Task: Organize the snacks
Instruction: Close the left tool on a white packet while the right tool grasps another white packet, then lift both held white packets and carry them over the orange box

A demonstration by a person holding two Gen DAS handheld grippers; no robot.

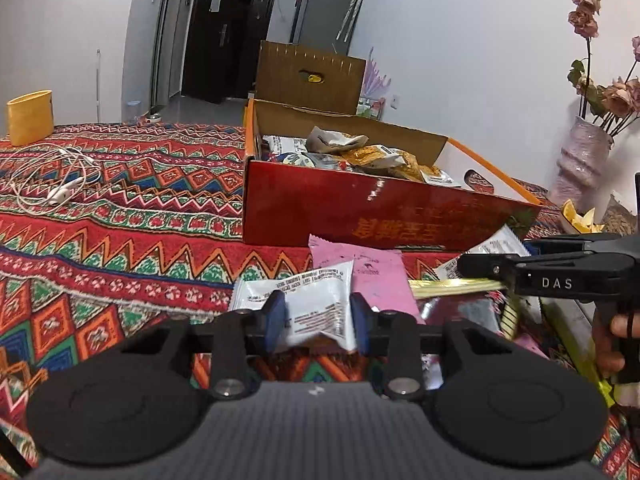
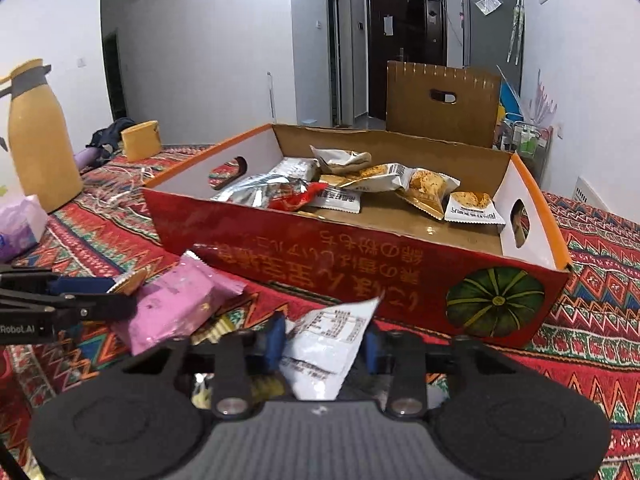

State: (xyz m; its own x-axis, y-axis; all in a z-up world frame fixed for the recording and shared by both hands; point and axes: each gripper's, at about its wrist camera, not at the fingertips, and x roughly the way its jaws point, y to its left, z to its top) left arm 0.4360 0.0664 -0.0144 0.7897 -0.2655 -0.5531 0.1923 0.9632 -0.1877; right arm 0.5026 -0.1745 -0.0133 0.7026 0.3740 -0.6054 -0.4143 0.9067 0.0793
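A white snack packet sits between the blue pads of my left gripper, which is shut on it just above the patterned cloth. Behind it lies a pink packet, and more wrappers are piled to its right. My right gripper is shut on another white printed packet in front of the red cardboard box. The box stands open, with several snack packets inside. The pink packet lies left of the right gripper.
The box's lid stands upright behind the box. A yellow cup and white earphones lie at the far left. A vase of dried flowers stands at the right. A yellow flask and a purple tissue pack stand at the left.
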